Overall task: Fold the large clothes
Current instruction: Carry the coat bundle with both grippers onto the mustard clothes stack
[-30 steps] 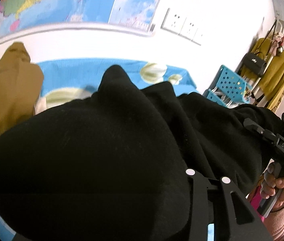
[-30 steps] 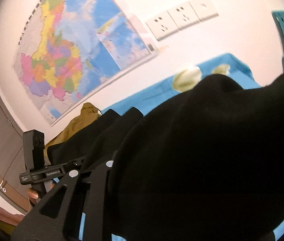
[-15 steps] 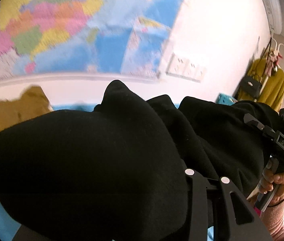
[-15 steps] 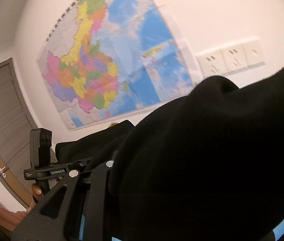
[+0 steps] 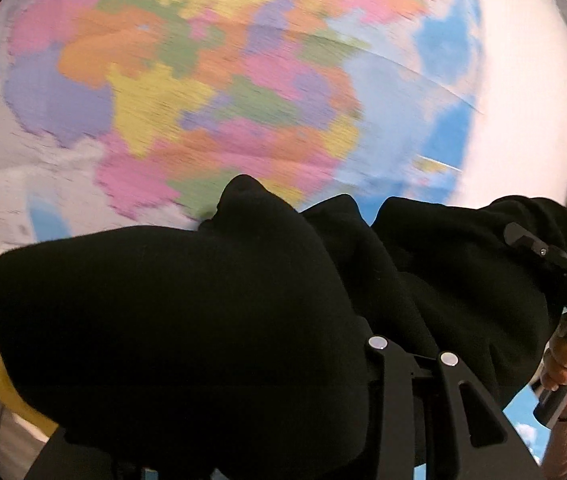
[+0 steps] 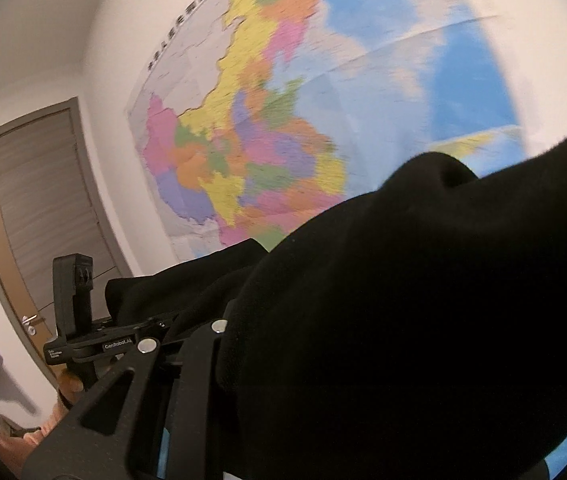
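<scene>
We hold the black garment (image 5: 187, 320) bunched over both tools, filling the lower half of each frame against the wall map (image 5: 223, 92). Our left gripper (image 5: 367, 344) is clenched on the cloth, its fingertips buried in it. Our right gripper (image 6: 227, 320) likewise grasps the cloth at lower left, beside the door (image 6: 39, 200).

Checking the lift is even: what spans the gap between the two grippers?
Only the black garment spans it, bunched between the left gripper and the right gripper; the left wrist view shows this.
</scene>
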Available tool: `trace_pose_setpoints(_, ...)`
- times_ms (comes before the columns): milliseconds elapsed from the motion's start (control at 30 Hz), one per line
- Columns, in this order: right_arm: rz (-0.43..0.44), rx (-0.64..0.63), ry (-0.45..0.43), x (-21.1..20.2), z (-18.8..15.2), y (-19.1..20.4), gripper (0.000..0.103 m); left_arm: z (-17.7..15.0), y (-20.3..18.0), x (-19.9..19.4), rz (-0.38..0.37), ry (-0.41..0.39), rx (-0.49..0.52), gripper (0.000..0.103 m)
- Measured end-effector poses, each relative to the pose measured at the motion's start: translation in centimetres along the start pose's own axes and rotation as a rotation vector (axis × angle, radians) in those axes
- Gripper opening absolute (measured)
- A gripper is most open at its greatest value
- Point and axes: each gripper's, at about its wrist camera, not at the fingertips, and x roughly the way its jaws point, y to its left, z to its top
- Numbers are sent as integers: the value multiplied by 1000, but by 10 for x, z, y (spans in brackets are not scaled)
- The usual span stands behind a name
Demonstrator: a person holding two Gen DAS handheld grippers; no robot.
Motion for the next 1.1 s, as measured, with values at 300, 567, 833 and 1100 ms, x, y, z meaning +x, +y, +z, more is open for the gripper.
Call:
trace_pose_setpoints(300,135,2,42,114,7,32,21,23,84,-1,222,-54,-50,37)
trace_pose_setpoints(567,185,-53,99,224,-15,78,21,34,184,24,453,-46,-97,36)
trace_pose_setpoints(833,178,-1,503,287,-148,66,31,-67,297,100,507,270,-300,38)
trace_pose_setpoints(1100,202,156,461,217,-138,27,62,-78,311,84,507,248,-331,54)
